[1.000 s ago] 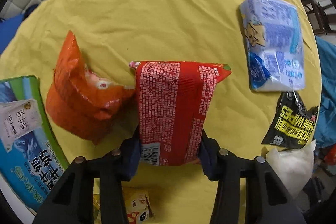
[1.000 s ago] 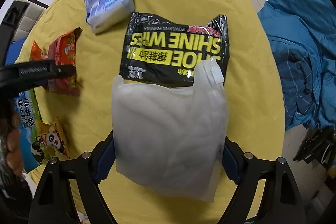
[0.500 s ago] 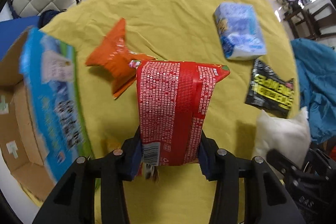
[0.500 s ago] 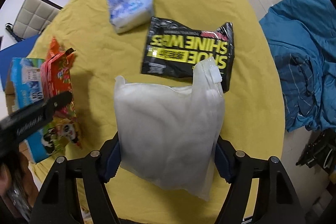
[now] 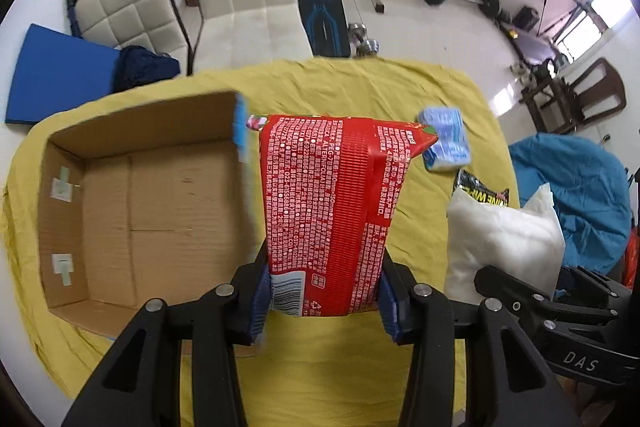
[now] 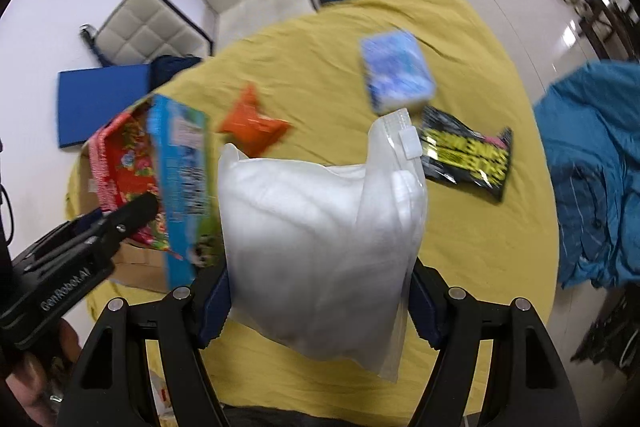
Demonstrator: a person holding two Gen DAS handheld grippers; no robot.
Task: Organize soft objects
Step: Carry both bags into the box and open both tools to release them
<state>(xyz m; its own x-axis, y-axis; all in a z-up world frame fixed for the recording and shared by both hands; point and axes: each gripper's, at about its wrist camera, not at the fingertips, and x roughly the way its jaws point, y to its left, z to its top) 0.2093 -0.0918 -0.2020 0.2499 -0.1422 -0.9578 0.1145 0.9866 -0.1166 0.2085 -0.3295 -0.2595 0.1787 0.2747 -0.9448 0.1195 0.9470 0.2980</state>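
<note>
Left wrist: left gripper (image 5: 324, 297) clamps red packet (image 5: 332, 211); box (image 5: 140, 203) interior (hidden rightward).

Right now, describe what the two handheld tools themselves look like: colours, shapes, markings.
Both are black plastic two-finger tools. The left tool has angular, open-framed arms with triangular cut-outs, silver screw heads at the joints, and ribbed blue pads on the fingertips. The right tool is built the same way. Seen from the side, one body carries white "DAS" lettering, the other "GenRobot.AI". No cables or sleeves show.

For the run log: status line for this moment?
left tool: shut on red packet | right tool: shut on white pouch | cardboard box: open
</note>
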